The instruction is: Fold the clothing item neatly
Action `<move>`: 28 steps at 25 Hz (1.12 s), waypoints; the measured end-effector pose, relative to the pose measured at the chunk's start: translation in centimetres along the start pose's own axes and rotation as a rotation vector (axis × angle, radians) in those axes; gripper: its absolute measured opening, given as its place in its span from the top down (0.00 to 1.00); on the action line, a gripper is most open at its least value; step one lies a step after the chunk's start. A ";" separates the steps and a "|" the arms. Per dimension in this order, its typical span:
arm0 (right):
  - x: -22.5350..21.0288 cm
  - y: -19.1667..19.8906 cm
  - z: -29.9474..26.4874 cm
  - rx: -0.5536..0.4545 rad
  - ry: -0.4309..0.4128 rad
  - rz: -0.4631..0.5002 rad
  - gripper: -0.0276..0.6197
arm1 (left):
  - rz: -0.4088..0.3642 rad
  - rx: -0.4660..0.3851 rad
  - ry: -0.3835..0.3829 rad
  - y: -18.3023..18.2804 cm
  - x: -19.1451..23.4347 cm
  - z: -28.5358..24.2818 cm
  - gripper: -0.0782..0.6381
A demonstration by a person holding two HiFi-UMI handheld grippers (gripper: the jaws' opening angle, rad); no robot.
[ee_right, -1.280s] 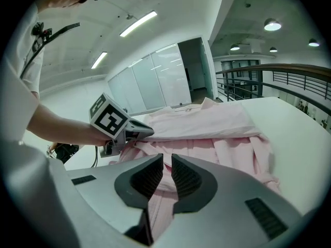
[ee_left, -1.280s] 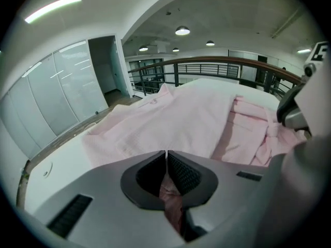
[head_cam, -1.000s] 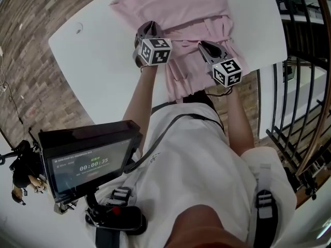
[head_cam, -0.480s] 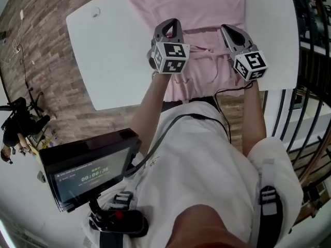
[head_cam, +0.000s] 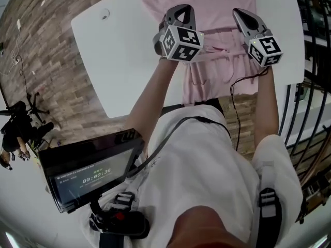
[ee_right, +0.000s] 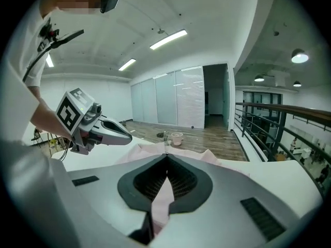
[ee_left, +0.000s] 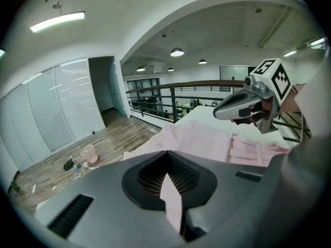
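A pale pink garment (head_cam: 207,1) lies spread on the white table (head_cam: 129,50), and its near end hangs over the table's front edge. My left gripper (head_cam: 179,12) is above the garment's left part, shut on a fold of pink fabric (ee_left: 169,195). My right gripper (head_cam: 240,13) is above the right part, also shut on a strip of the fabric (ee_right: 163,192). The two grippers are side by side, a hand's width apart. The right gripper (ee_left: 240,106) shows in the left gripper view, and the left gripper (ee_right: 101,128) shows in the right gripper view.
A dark screen unit (head_cam: 88,167) hangs in front of the person's torso. A black railing (head_cam: 310,87) runs close along the table's right side. Brown plank floor surrounds the table, with a small pink bucket (ee_left: 89,154) and bits of clutter on it.
Both grippers have come up and moved farther out over the garment, side by side, with pink fabric pinched in each. The head view has swung a little.
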State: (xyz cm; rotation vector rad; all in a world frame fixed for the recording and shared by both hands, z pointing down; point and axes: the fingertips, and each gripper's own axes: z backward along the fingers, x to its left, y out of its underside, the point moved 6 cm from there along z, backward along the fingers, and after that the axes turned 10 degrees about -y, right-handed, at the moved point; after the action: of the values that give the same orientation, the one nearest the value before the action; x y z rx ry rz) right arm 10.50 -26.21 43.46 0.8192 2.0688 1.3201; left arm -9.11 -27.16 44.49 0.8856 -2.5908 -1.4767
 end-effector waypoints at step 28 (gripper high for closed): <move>-9.2 -2.0 -9.4 0.155 0.070 0.149 0.95 | 0.035 0.050 -0.017 2.1 10.7 -9.9 0.82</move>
State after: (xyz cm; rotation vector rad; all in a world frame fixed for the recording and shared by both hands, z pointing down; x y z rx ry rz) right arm 9.49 -39.17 46.17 1.0258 2.2233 1.2938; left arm -16.08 -39.29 49.01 0.8311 -2.6519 -1.4226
